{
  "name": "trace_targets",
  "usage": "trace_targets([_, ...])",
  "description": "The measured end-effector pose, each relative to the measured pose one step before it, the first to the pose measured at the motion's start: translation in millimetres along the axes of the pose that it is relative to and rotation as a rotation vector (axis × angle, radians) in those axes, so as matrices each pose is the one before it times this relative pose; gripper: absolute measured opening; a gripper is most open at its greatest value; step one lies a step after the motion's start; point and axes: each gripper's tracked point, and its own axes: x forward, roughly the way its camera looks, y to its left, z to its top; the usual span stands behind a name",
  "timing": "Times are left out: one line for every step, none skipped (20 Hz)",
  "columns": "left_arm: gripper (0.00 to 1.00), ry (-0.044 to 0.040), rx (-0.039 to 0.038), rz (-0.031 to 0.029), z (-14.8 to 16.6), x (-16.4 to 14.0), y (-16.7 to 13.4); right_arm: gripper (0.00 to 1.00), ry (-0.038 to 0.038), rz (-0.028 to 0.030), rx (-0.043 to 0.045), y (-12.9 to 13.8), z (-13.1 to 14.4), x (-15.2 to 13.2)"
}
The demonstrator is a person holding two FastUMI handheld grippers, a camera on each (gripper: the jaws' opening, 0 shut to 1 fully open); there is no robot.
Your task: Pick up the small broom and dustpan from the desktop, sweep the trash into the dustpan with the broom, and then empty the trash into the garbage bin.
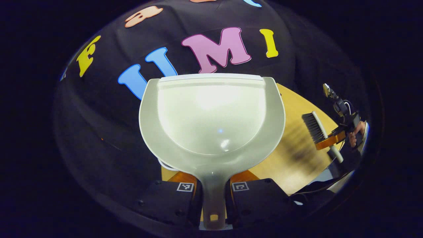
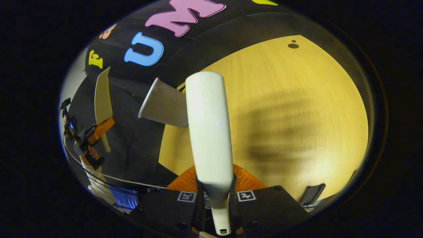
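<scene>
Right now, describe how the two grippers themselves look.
Each gripper has dark, blocky finger housings carrying small square black-and-white markers. In the left gripper view, the right gripper farther off shows an orange front, a dark body and thin cables. In the right gripper view, the left gripper looks alike, trailing a long cable beside a white sleeve.

Left gripper view: rides close behind the dustpan (image 1: 211, 122), facing the booth wall, the table (image 1: 294, 158) low to its right. Right gripper view: looks along the broom (image 2: 210, 132) down onto the table (image 2: 297, 109). Shared: table, wall, and each view shows the other's gripper off to the side.
</scene>
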Motion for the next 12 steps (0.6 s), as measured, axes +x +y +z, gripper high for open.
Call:
trace_targets([0.26,0.04274,-0.04768,-0.02769,-14.7,7.35,-23.37,0.3,-0.00468,-0.03101,-0.01211,-3.74,1.19,-2.07])
trace_targets([0.25,0.04044,-0.02876,-0.01966,-15.39,9.0,-19.27,0.3,-0.00482,-0.03405,-0.01365,-2.36,0.34,-2.01])
trace_targets([0.26,0.04091,-0.01651,-0.01791,-14.98,12.72,-18.8,0.3,-0.00496,-0.03706,-0.01388,-3.45,1.43,0.16])
trace_targets([0.24,0.03899,-0.01702,-0.02778,-13.99,12.23,-18.23,0.3,0.00165,-0.02597,-0.00778,-2.25,0.46,1.38])
trace_targets([0.25,0.03285,-0.01857,-0.03164,-11.17,12.26,-18.03,0.3,0.0056,-0.03052,-0.00481,-2.66,-0.28,1.91])
trace_targets([0.26,0.04062,-0.02412,-0.0374,-10.66,10.1,-16.7,0.3,0.00752,-0.02962,-0.011,-3.31,-1.63,3.97])
trace_targets([0.25,0.03932,-0.02967,-0.03501,-9.69,11.6,-14.8,0.31,0.01274,-0.02988,-0.01215,-2.77,-3.78,4.81])
trace_targets([0.25,0.03388,-0.02429,-0.0232,-7.12,7.49,-12.01,0.31,0.02063,-0.04185,-0.01732,-6.28,-6.08,5.63])
trace_targets([0.26,0.0412,-0.01791,-0.0085,-7.01,9.49,-7.31,0.31,0.02492,-0.0504,-0.01378,-8.12,-4.55,7.95])
trace_targets([0.26,0.03452,-0.01012,0.00339,-5.28,6.48,-3.87,0.31,0.02806,-0.04468,-0.00699,-5.71,-6.27,9.54])
trace_targets([0.26,0.03117,-0.01125,0.00542,-2.41,5.72,-2.2,0.3,0.03139,-0.03648,0.00654,-3.95,-9.18,10.74])
trace_targets([0.26,0.03879,-0.01321,0.00738,0.32,0.97,2.87,0.31,0.03635,-0.03287,0.00826,-2.69,-10.44,10.74])
